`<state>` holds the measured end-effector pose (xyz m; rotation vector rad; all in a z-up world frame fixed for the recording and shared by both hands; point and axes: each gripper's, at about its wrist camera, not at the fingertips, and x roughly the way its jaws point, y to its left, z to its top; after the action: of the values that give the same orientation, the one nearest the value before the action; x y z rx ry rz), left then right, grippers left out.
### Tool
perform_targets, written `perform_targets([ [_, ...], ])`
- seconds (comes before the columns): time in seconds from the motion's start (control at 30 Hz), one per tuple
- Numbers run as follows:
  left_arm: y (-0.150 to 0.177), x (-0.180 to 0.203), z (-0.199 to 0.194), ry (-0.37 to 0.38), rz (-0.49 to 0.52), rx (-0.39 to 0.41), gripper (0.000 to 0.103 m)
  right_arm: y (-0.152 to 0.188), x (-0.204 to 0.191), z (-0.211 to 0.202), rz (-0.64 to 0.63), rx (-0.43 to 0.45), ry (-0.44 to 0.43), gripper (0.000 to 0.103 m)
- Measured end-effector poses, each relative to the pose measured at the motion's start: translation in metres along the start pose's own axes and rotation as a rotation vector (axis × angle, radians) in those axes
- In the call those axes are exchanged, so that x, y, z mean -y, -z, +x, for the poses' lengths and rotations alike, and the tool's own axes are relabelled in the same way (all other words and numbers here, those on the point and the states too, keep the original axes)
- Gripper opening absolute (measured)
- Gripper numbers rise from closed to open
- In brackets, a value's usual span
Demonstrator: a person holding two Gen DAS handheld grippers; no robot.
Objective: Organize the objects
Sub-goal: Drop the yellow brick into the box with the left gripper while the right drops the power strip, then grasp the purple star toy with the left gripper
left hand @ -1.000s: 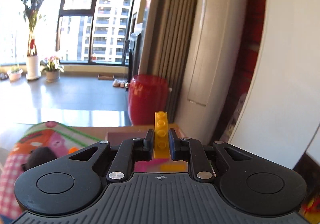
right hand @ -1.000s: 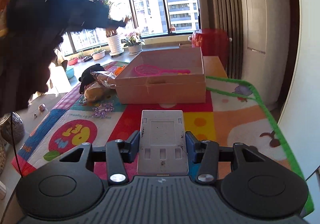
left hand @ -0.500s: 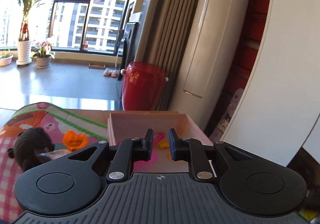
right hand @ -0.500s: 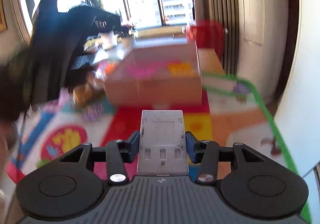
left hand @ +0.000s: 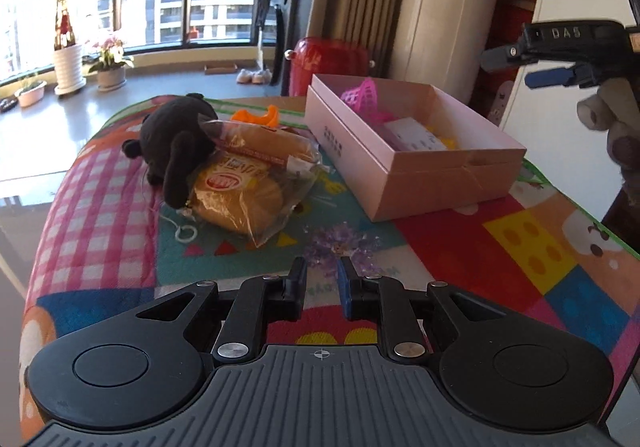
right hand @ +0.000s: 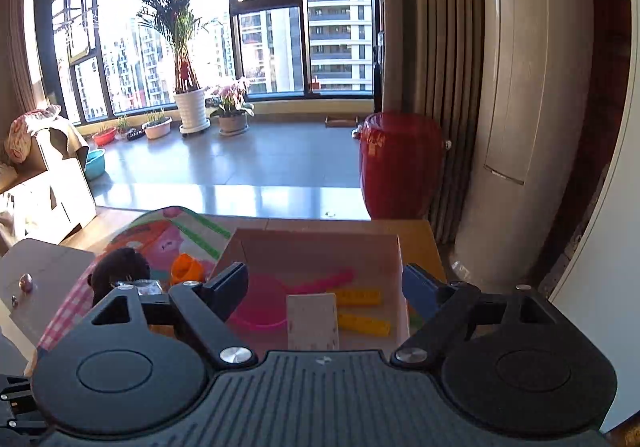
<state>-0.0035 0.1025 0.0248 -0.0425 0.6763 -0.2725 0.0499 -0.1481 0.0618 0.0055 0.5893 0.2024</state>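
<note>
A pink cardboard box (left hand: pixel 436 171) stands on the play mat and holds a pink racket (right hand: pixel 260 305), two yellow bricks (right hand: pixel 356 297) and a white flat plate (right hand: pixel 312 321). My right gripper (right hand: pixel 324 275) hovers over the box. Its jaws are opening wide, with the white plate lying loose in the box below them. The left wrist view shows that right gripper (left hand: pixel 520 68) above the box's far right, held by a gloved hand. My left gripper (left hand: pixel 322 271) hangs low over the mat near a purple crystal cluster (left hand: pixel 340 243), its jaws almost together with nothing between them.
Left of the box lie a black plush toy (left hand: pixel 172 143), two bagged breads (left hand: pixel 240 191) and an orange piece (left hand: pixel 260 115). The colourful mat (left hand: pixel 532 247) covers the table. A red stool (right hand: pixel 400 167) and a white appliance (right hand: pixel 520 87) stand beyond the far edge.
The yellow brick left my left gripper, which then drew back and sank toward the near mat. My right gripper moved over the box, opened, and the white plate now lies inside.
</note>
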Motion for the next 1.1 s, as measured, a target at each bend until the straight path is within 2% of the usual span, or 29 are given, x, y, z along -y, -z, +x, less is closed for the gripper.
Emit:
perform_targets([
  [0.2,0.003,0.007,0.012,0.075,0.04,-0.009,0.018,0.076,-0.001,-0.014,0.001,-0.034,0.011,0.102],
  [0.37,0.009,0.024,0.022,0.115,0.148,-0.083,0.021,0.124,-0.006,-0.004,0.005,-0.116,-0.008,0.102],
  [0.47,0.011,0.034,0.022,0.101,0.177,-0.087,0.032,0.133,0.001,0.008,0.038,-0.13,0.023,0.102],
  [0.57,0.009,0.041,0.024,0.111,0.169,-0.106,0.05,0.135,0.015,0.018,0.122,-0.151,0.018,0.103],
  [0.63,0.009,0.047,0.026,0.12,0.17,-0.12,0.067,0.136,0.018,0.017,0.151,-0.135,0.005,0.103],
  [0.7,0.009,0.053,0.028,0.136,0.17,-0.132,0.077,0.138,0.017,0.014,0.151,-0.124,0.006,0.103],
  [0.73,0.008,0.055,0.028,0.134,0.163,-0.133,0.077,0.138,0.018,0.013,0.152,-0.121,0.006,0.103],
  [0.8,0.005,0.055,0.025,0.116,0.119,-0.113,0.073,0.138,0.019,0.013,0.161,-0.119,0.0,0.103],
  [0.83,0.002,0.053,0.02,0.096,0.097,-0.074,0.07,0.138,0.02,0.013,0.167,-0.118,-0.003,0.103],
  [0.93,-0.008,0.044,0.014,-0.011,0.055,0.022,0.07,0.138,0.023,0.012,0.176,-0.113,-0.01,0.103],
  [1.03,-0.015,0.034,0.034,-0.095,0.006,-0.014,0.07,0.138,0.024,0.011,0.176,-0.112,-0.01,0.103],
  [1.1,-0.017,0.028,0.045,-0.112,-0.018,-0.033,0.069,0.139,0.025,0.01,0.181,-0.11,-0.013,0.103],
])
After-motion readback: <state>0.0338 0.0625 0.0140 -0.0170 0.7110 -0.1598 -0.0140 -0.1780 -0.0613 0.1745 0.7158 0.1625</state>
